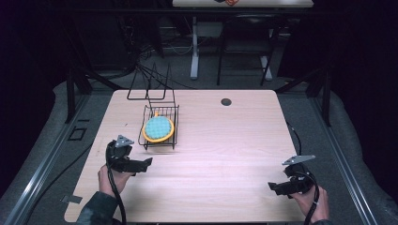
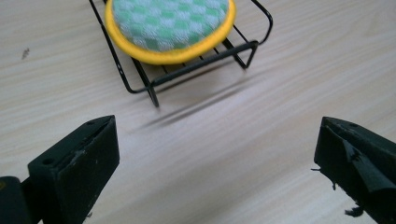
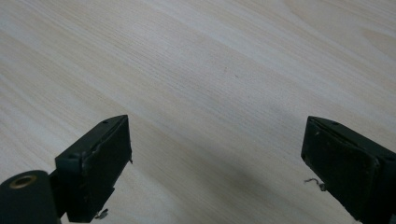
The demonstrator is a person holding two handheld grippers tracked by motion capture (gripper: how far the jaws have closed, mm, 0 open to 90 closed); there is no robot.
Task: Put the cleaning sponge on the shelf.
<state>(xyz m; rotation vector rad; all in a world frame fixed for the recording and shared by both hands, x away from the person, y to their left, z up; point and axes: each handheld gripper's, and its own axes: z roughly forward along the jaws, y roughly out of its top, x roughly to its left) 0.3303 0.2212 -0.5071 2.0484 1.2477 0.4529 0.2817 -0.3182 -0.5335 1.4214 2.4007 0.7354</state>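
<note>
My left gripper (image 1: 149, 162) has its jaws wide apart, with nothing between them but bare wood. It hovers near the left edge of the light wooden table (image 1: 225, 140). At about one o'clock from it, just beside, stands the black wire rack (image 1: 159, 127), and in the rack lies the round green checked sponge pad with the yellow rim (image 1: 158, 127). In the left gripper view the pad (image 2: 170, 25) is at twelve o'clock, apart from my jaws. My right gripper (image 1: 273, 186) is also apart and empty, far off at four o'clock from the rack.
</note>
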